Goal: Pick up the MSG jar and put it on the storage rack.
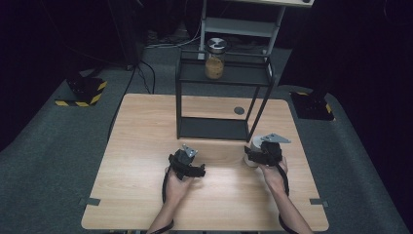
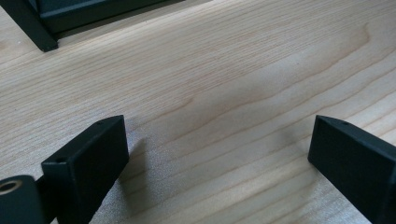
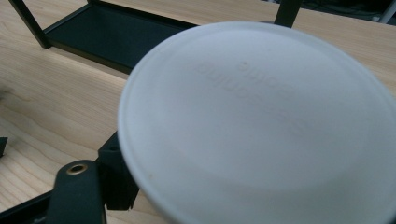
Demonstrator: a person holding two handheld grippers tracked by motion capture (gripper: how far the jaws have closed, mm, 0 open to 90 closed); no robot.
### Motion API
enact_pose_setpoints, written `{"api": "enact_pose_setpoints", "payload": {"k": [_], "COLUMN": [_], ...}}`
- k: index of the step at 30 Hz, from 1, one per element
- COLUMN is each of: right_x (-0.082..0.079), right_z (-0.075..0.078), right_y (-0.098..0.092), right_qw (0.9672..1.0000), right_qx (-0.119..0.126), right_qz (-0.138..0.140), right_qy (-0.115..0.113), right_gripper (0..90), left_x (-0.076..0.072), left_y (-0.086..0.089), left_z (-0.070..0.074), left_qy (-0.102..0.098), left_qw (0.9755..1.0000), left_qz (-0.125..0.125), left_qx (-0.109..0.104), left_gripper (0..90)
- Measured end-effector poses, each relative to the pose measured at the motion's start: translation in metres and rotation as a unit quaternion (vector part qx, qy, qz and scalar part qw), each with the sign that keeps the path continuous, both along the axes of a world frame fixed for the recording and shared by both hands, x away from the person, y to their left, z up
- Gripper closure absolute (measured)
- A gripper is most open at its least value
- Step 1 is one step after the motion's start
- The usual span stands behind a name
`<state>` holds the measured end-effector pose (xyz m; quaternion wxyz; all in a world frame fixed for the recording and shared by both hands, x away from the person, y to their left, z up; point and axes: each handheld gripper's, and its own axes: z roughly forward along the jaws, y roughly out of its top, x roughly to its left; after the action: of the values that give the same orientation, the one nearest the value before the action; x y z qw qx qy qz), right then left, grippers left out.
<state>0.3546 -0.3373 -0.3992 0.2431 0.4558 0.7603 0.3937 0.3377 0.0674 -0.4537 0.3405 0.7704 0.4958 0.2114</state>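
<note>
On the light wooden table (image 1: 146, 146), the right gripper (image 1: 257, 157) sits near the front right leg of the black metal shelf rack (image 1: 214, 127), with a white round container (image 1: 254, 145) between its jaws. In the right gripper view that container's white lid (image 3: 261, 126) sits very close to the lens, blurred, with faint raised lettering on top that cannot be read; the one jaw that shows stands right against the container's side at the lower left, and the other is hidden behind the container. The jaws look clamped on the container, though the actual contact is partly hidden by the lid. The left gripper (image 1: 187, 165) rests over bare table in front of the rack, well apart from the white container, its jaws spread wide with nothing between them; the left gripper view shows wood grain between the two black jaws and a corner of the rack's base at the top left. On the rack's upper shelf stands a glass jar (image 1: 215, 61) with a dark and silver lid and a brownish filling. A small dark round grommet (image 1: 238, 110) sits in the table just right of the rack.
</note>
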Motion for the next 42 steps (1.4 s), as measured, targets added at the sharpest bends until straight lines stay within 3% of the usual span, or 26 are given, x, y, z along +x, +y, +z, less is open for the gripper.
{"api": "enact_pose_setpoints", "payload": {"k": [7,23,42], "right_x": [-0.0007,-0.0018,-0.0027], "right_z": [0.0001,0.0013,0.0046], "right_y": [-0.0031,0.0004,0.0038], "right_qw": [1.0,1.0,0.9997], "right_qx": [0.002,-0.007,-0.017], "right_qz": [-0.004,-0.003,0.016], "right_qy": [-0.001,-0.004,-0.001], "right_gripper": [33.5,34.4,34.5], "left_x": [0.0,-0.0001,-0.0001], "left_y": [0.0,-0.0001,-0.0002], "left_z": [0.0,0.0001,0.0001], "left_qy": [0.0,0.0,0.0], "left_qw": [1.0,1.0,1.0], "left_qz": [0.0,0.001,0.001], "left_qx": [0.0,0.0,0.001], "left_gripper": [5.0,5.1,5.1]}}
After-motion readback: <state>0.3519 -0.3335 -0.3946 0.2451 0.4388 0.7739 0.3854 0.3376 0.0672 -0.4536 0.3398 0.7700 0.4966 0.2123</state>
